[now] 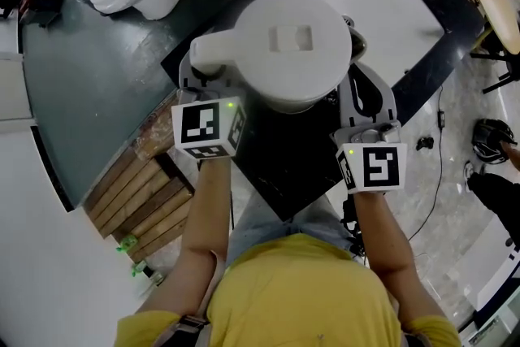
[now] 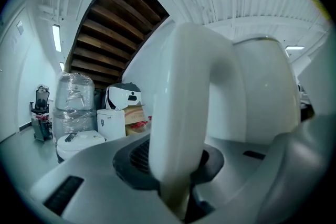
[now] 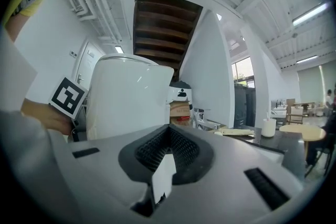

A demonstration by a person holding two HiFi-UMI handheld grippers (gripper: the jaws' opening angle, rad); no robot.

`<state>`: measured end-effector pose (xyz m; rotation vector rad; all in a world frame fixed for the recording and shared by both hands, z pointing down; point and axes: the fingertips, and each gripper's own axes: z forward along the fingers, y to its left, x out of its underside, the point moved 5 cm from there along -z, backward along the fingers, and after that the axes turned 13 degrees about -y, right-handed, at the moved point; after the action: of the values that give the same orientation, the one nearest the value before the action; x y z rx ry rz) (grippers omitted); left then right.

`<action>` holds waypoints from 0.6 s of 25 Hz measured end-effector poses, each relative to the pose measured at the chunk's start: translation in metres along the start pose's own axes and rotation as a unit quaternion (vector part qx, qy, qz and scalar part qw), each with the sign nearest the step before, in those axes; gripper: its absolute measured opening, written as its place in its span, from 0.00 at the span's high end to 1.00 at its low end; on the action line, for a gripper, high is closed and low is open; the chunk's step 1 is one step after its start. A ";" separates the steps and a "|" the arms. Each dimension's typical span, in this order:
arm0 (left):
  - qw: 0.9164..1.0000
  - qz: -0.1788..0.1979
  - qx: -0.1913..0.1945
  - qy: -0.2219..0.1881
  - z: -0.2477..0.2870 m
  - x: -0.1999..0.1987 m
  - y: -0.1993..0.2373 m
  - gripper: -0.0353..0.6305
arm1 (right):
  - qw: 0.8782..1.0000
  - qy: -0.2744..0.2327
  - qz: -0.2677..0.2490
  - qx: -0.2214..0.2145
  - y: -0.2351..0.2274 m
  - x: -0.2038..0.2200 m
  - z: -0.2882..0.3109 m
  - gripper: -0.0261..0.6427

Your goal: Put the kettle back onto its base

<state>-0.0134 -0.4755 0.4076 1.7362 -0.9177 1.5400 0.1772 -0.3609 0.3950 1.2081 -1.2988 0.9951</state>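
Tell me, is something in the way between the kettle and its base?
Cannot tell: in the head view the kettle covers whatever lies under it, and the base does not show. Nothing separates the left gripper from the handle, which sits between its jaws.

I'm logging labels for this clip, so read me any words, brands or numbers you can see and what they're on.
No text can be read.
kettle: no print shows.
cardboard box: red marking, too blurred to read.
left marker cube, right marker cube: square patterns only, no letters.
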 end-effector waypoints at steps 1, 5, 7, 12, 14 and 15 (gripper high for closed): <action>1.000 -0.003 -0.003 0.007 -0.002 0.001 0.001 0.80 | 1.000 0.003 0.002 0.003 0.000 0.000 -0.001 0.94; 0.999 0.001 -0.008 0.035 -0.012 0.002 0.001 0.72 | 1.000 0.009 -0.001 0.011 0.001 -0.002 -0.002 0.94; 0.999 0.003 -0.020 0.043 -0.019 0.000 0.000 0.72 | 1.000 0.013 0.001 0.013 0.001 -0.003 -0.003 0.94; 0.996 -0.006 -0.058 0.060 -0.050 -0.003 -0.005 0.72 | 1.000 0.007 0.009 0.014 0.006 -0.015 -0.012 0.94; 0.996 -0.009 -0.065 0.062 -0.064 -0.009 -0.008 0.72 | 1.000 0.002 0.009 0.012 0.009 -0.022 -0.017 0.94; 0.996 -0.011 -0.067 0.062 -0.070 -0.012 -0.010 0.72 | 1.000 -0.001 0.009 0.010 0.010 -0.025 -0.021 0.94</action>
<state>-0.0447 -0.4109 0.4031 1.5350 -0.9148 1.5179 0.1683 -0.3364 0.3732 1.2150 -1.3066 1.0232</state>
